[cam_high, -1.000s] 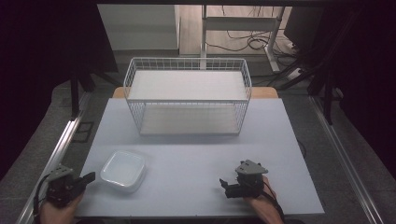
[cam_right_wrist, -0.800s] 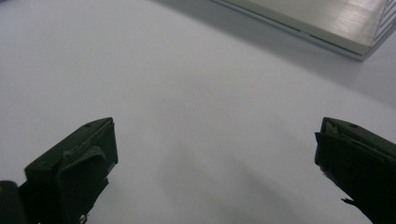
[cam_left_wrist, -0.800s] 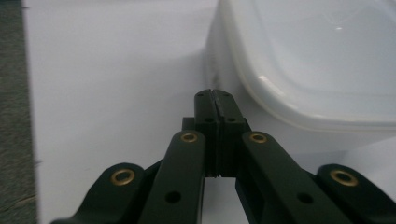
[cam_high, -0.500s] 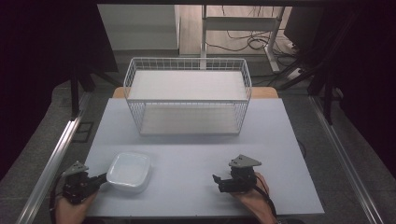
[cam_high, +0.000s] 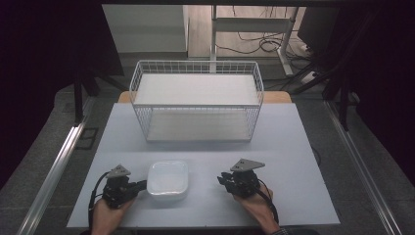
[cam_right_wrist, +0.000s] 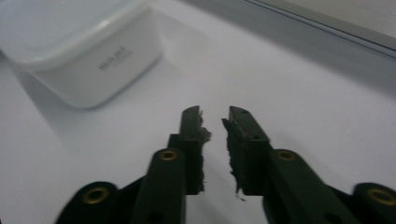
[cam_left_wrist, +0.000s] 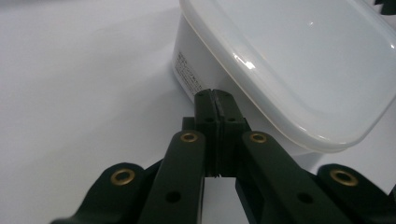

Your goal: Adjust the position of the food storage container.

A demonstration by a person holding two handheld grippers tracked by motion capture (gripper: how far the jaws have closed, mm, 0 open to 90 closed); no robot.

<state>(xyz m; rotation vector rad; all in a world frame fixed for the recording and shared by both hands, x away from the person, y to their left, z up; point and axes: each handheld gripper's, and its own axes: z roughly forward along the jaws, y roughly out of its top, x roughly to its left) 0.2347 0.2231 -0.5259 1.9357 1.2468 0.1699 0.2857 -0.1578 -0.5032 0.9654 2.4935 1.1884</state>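
The white lidded container [cam_high: 168,178] sat on the table [cam_high: 293,147] near its front edge, between both grippers. The left gripper [cam_high: 139,185], jaws closed on nothing, pressed its tips against the container's side, apparently to push it. The right gripper [cam_high: 222,179] waited apart, its jaws just narrowed, a small gap remaining, nothing between them.

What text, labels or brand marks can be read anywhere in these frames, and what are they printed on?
Nothing reads clearly.
White lidded container, side-wall sticker in the left gripper view: several small printed lines, too small to read.
Same container, another wall in the right gripper view: short two-line print, too blurred to read.
White wire basket, table, both grippers: no lettering visible.
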